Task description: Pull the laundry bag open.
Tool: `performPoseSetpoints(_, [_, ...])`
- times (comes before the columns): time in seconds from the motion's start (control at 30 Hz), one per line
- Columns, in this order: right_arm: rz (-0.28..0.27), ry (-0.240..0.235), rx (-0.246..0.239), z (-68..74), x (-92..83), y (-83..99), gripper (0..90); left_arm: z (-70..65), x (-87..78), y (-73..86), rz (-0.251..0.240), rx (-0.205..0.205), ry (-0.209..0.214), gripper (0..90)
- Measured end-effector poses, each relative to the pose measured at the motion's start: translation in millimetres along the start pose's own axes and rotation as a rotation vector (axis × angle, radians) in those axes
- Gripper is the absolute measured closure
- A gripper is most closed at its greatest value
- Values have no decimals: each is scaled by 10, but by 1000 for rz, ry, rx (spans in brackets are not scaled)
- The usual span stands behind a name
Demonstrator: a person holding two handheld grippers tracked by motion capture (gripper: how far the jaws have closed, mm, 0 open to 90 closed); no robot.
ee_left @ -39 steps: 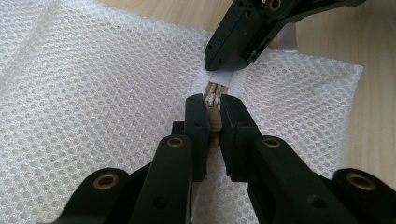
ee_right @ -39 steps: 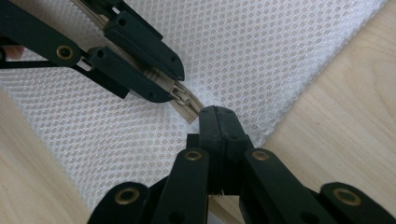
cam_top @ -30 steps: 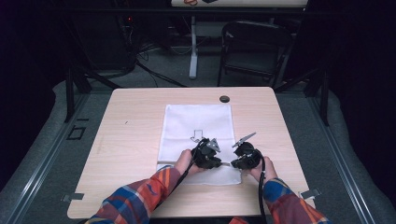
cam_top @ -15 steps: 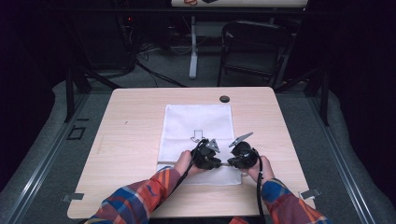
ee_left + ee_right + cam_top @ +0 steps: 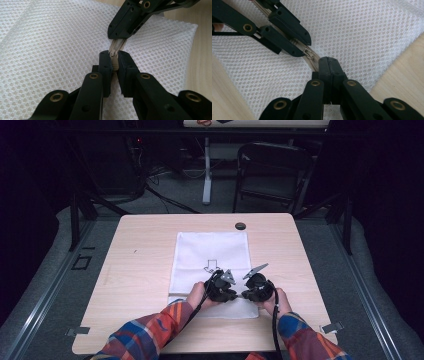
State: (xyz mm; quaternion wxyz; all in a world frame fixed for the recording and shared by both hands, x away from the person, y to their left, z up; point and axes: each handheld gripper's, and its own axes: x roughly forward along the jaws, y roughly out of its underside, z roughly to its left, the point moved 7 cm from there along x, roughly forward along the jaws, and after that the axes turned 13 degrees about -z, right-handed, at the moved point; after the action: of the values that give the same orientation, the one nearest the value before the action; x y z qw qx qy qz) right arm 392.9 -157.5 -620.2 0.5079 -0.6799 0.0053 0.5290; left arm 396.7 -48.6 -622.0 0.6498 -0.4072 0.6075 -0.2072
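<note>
From above, my right gripper (image 5: 254,289) has edged in beside my left gripper (image 5: 223,287) on the mesh bag (image 5: 212,251), at the table's (image 5: 140,270) six o'clock. Left gripper view: jaws pinch the zipper (image 5: 114,58). Right gripper view: jaws pressed together on the zipper, slider at eleven o'clock; I'd guess unzipping starts.
</note>
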Motion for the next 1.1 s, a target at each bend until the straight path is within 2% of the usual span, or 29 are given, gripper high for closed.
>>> performPoseSetpoints(0.1, [6,5,-14,3,0,-2,900,8,-25,11,1,1,-3,820])
performPoseSetpoints(0.17, [6,6,-14,1,0,-1,900,10,-41,19,-4,-16,5,820])
performPoseSetpoints(0.2, [9,8,-18,-7,-4,2,900,24,-59,28,10,-10,-4,820])
performPoseSetpoints(0.8, [3,5,-15,-8,0,2,900,86,-167,96,6,-46,13,818])
performPoseSetpoints(0.9, [3,10,-12,4,1,-1,900,95,-194,103,17,-40,-2,818])
performPoseSetpoints(1.1, [2,14,-11,5,3,-2,900,100,-246,122,12,-54,3,818])
